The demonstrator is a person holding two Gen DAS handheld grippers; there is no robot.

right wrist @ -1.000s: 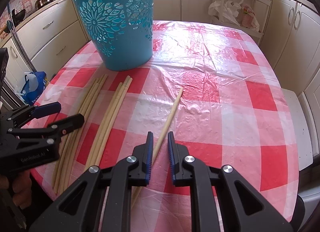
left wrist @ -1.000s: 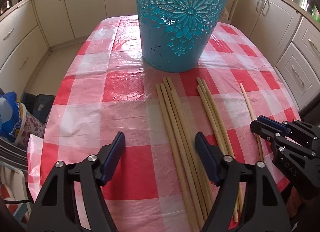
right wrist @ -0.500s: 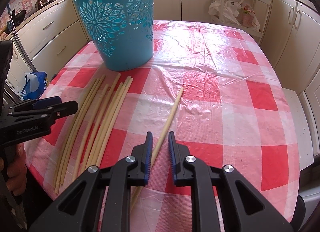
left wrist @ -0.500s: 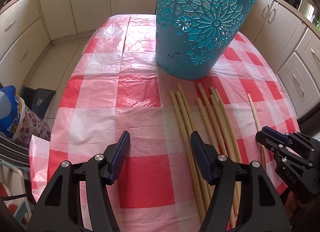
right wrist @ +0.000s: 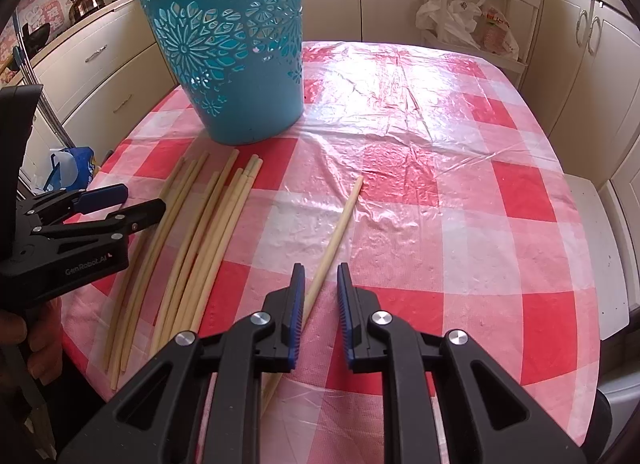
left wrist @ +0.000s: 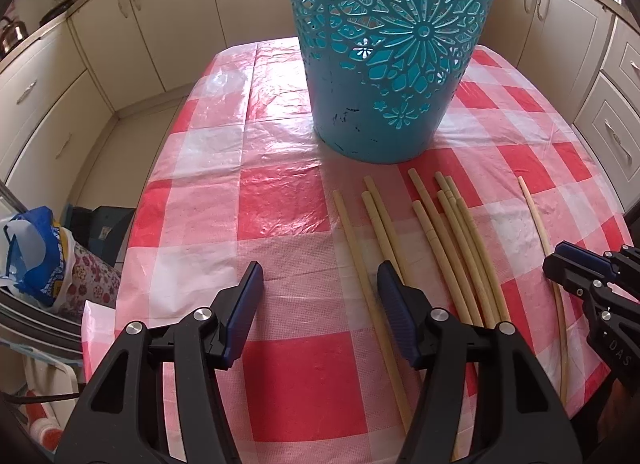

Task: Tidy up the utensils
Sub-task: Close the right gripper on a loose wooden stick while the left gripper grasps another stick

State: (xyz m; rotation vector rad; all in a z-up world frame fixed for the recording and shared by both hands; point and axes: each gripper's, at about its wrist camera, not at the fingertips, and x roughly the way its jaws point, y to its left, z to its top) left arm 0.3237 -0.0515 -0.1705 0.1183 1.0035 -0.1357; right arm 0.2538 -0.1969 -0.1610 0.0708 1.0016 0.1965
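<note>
A turquoise plastic basket (left wrist: 394, 52), round and tapering toward its base, with flower-shaped cutouts pierced through its wall, is standing upright on a table (left wrist: 280, 200) covered by a glossy, wrinkled red-and-white checked plastic cloth. In the left wrist view it is sitting at 12 o'clock, its rim running off the top edge. Pale, smooth, round wooden sticks (left wrist: 460, 240) are lying flat on the cloth just in front of the basket, fanning loosely toward 5 o'clock. One single stick (right wrist: 338, 224) is lying well apart from the rest.

The left gripper (left wrist: 320, 296) is hovering with its blue ribbed pads spread wide and nothing between them; its right finger is covering part of the nearest sticks. The right gripper (right wrist: 321, 300) is sitting low over the single stick, its jaws standing only narrowly apart, released, with the stick running up between them from 6 o'clock; whether the pads are touching it is hard to make out. The sticks' near ends are being hidden under both grippers' black bodies.

Compared with a second ago, the sticks are lying more spread out, no longer in two tight bunches, and the left gripper has drifted leftward, while the right gripper is keeping its place over the single stick.
</note>
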